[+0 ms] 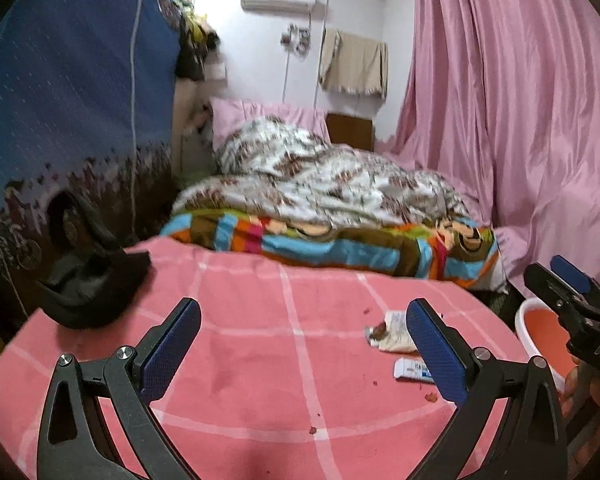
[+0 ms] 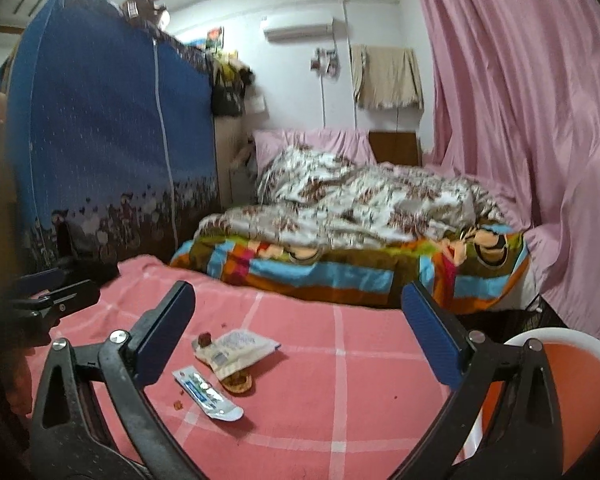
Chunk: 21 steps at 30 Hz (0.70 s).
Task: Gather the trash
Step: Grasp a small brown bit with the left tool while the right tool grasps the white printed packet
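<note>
A: Where's the trash?
B: The torn wrapper (image 2: pixel 236 350) and small sachet (image 2: pixel 206 394) lie on the pink blanket (image 2: pixel 340 380), just ahead-left of the right hand-held gripper (image 2: pixel 298 336).
A: Its jaws?
B: Wide apart, empty; the left hand-held gripper (image 1: pixel 304 346) likewise.

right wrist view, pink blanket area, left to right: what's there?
Left hand-held gripper → long flattened wrapper → torn white wrapper with a snack piece spilling out → white-rimmed orange bin. Crumbs are scattered around the wrappers.
</note>
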Tool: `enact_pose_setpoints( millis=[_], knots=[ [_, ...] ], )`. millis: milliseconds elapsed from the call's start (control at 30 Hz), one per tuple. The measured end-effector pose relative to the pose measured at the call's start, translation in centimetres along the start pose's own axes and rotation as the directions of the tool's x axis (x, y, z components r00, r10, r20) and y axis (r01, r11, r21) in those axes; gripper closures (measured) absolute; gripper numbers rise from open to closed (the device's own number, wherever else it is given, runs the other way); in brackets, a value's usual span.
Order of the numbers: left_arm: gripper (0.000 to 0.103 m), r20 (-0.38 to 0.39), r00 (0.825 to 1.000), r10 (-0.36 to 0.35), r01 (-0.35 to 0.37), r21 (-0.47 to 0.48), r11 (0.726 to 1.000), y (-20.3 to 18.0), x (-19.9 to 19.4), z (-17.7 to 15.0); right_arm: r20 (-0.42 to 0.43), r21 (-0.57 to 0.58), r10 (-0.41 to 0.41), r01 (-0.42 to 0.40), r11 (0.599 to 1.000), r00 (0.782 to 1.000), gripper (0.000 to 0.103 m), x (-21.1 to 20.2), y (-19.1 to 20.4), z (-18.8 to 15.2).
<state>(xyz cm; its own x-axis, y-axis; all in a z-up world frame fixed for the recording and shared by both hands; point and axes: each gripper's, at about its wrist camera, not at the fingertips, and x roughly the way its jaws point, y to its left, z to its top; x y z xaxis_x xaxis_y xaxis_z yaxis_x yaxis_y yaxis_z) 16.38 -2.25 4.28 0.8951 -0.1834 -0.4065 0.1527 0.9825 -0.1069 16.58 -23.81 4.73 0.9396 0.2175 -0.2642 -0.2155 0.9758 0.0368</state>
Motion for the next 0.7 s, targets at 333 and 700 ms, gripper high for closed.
enact_pose_setpoints(
  millis=[333,700],
  knots=[
    [0.046,-0.213,0.966,-0.146,0.157,0.035,0.987,-1.6,4.8,0.2,-0.257,0.040,0.053,-0.044,0.998,0.965,0.034,5.2,-0.4,-1.8],
    [0.080,-0.364,0.900,-0.239,0.265,0.023,0.964,-3.2,9.7,0.6,-0.346,0.050,0.087,-0.075,0.996,0.934,0.051,7.9,0.1,-2.3]
  ],
)
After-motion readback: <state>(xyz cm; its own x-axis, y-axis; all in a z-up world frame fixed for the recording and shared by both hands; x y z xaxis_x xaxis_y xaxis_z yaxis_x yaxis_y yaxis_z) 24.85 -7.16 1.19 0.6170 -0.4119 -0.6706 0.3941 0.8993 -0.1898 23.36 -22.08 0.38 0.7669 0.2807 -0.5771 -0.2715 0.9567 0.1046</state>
